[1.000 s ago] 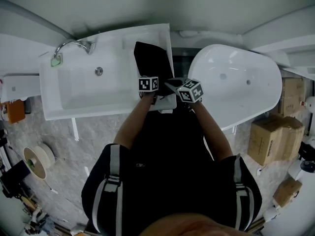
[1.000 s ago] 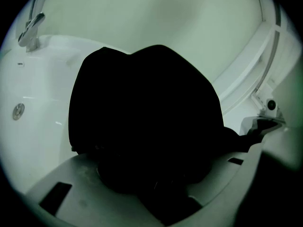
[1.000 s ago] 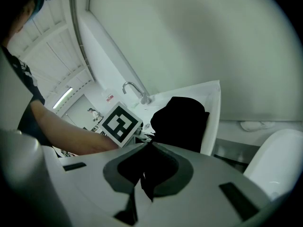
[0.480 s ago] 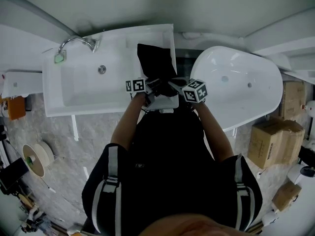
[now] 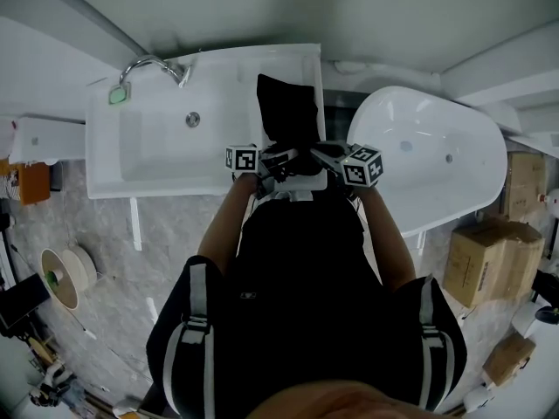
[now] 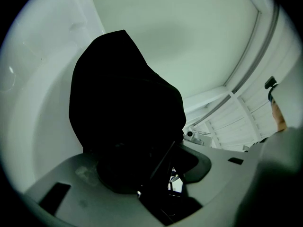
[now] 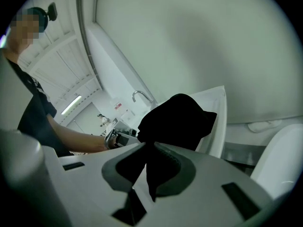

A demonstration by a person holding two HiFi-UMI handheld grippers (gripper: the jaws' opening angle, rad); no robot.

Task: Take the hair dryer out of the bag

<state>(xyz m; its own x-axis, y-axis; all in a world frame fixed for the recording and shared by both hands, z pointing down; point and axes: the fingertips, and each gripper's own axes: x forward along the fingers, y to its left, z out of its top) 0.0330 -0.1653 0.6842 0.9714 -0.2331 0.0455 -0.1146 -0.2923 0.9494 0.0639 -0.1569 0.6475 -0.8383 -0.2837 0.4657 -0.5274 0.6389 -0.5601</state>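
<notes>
The black bag (image 5: 288, 107) lies on the right ledge of the white sink (image 5: 157, 186), its near end between both grippers. My left gripper (image 5: 278, 157) holds a bulky part of the bag (image 6: 123, 103), which fills its wide-set jaws (image 6: 151, 174). My right gripper (image 5: 319, 154) pinches a thin flap of the bag (image 7: 177, 119) in its narrow gap (image 7: 149, 174). Its jaws have just been opening a little, with the fabric still between them. The hair dryer is hidden; no part of it shows outside the bag.
A chrome faucet (image 5: 153, 64) stands at the sink's far left. A white bathtub (image 5: 437, 155) sits just right of the sink. Cardboard boxes (image 5: 485, 269) are stacked at the right, and a cable spool (image 5: 65, 278) lies on the floor at the left.
My left gripper has risen and turned, its marker cube swinging out to the left while the jaws stay on the bag. The right gripper has barely moved.
</notes>
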